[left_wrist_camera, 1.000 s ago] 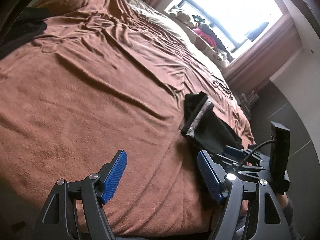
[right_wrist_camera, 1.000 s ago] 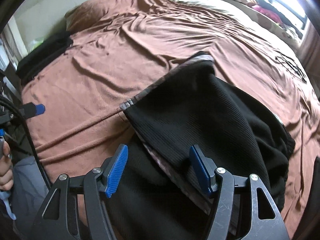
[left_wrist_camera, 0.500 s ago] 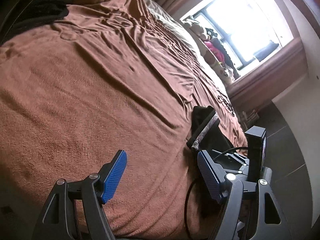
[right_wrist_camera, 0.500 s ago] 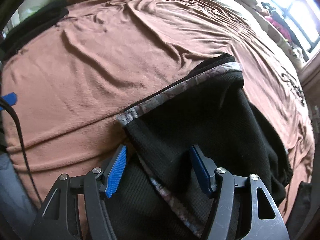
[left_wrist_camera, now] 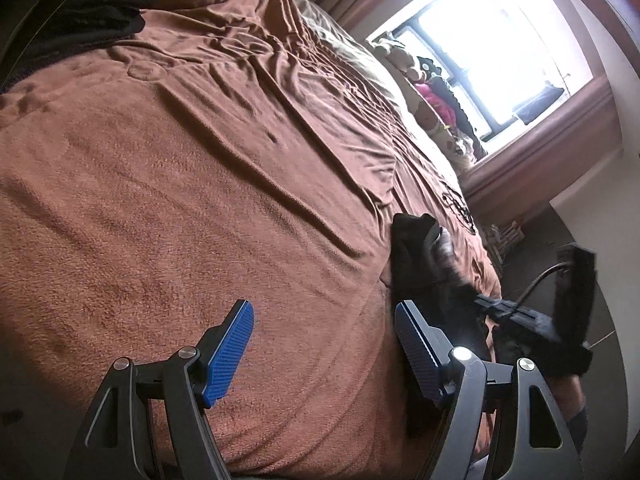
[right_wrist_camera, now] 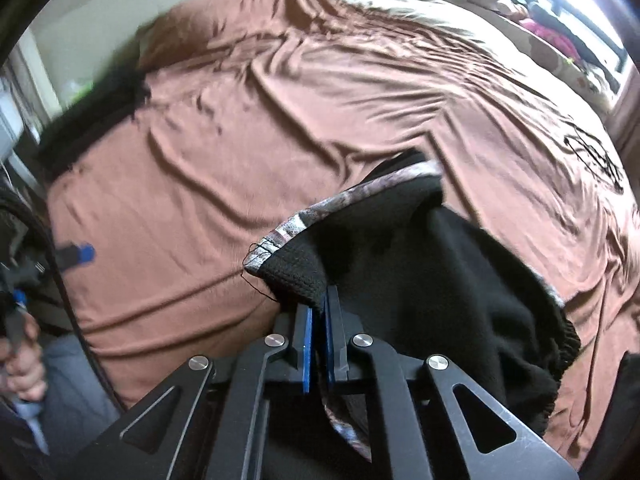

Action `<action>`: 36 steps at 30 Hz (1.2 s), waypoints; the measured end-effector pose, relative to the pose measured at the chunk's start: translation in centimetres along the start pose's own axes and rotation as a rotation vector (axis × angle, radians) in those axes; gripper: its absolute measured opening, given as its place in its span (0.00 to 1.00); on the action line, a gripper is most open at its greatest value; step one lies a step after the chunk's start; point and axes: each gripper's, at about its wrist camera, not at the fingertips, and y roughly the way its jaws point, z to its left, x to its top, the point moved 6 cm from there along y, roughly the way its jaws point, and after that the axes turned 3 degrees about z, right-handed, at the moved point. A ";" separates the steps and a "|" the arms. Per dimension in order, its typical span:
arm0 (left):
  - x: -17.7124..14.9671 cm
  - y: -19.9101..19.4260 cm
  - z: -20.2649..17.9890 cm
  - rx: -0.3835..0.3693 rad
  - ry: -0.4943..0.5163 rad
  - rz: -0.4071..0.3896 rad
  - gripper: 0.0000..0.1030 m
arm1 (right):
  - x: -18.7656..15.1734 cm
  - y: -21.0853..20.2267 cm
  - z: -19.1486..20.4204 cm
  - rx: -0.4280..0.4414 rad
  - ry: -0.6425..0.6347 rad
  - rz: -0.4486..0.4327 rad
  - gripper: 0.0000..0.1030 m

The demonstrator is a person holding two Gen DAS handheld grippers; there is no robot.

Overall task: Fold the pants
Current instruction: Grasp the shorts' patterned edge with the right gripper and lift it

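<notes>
The right claw (right_wrist_camera: 318,320) is pinching the black pants (right_wrist_camera: 420,280) near their patterned waistband (right_wrist_camera: 340,204); its two blue pads (right_wrist_camera: 307,344) are standing almost together, having just been closing, with the black fabric caught between them at the tips. The pants are lying in a loose heap on the near right part of the bed, on the brown blanket (right_wrist_camera: 300,112), and the gripped edge is rising a little from the blanket while the rest is hanging down toward the bed's edge. The left claw (left_wrist_camera: 324,344) is hovering wide open over the brown blanket with nothing between its blue pads (left_wrist_camera: 228,356); it is not touching the pants (left_wrist_camera: 416,252), which are lying just beyond its right pad. In the left wrist view the right claw's dark body (left_wrist_camera: 532,320) is showing blurred beside the pants. A hand (right_wrist_camera: 24,368) is holding the left gripper's handle at the left border of the right wrist view. Far behind, a bright window (left_wrist_camera: 492,48) is standing over a sill with soft toys (left_wrist_camera: 416,68), and a dark cloth (left_wrist_camera: 80,20) is lying at the far corner of the bed.
</notes>
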 end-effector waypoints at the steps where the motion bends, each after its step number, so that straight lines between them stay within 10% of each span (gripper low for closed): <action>1: 0.0 0.0 0.0 0.003 0.001 0.000 0.73 | 0.1 -0.7 -0.7 0.016 0.022 -0.014 0.02; 18: 0.0 0.3 0.1 0.063 0.011 0.011 0.73 | -0.6 -6.5 -13.4 0.077 0.285 -0.162 0.01; 36: -0.1 1.1 0.2 0.134 0.023 0.043 0.73 | -1.4 -2.0 -22.7 0.067 0.473 -0.101 0.03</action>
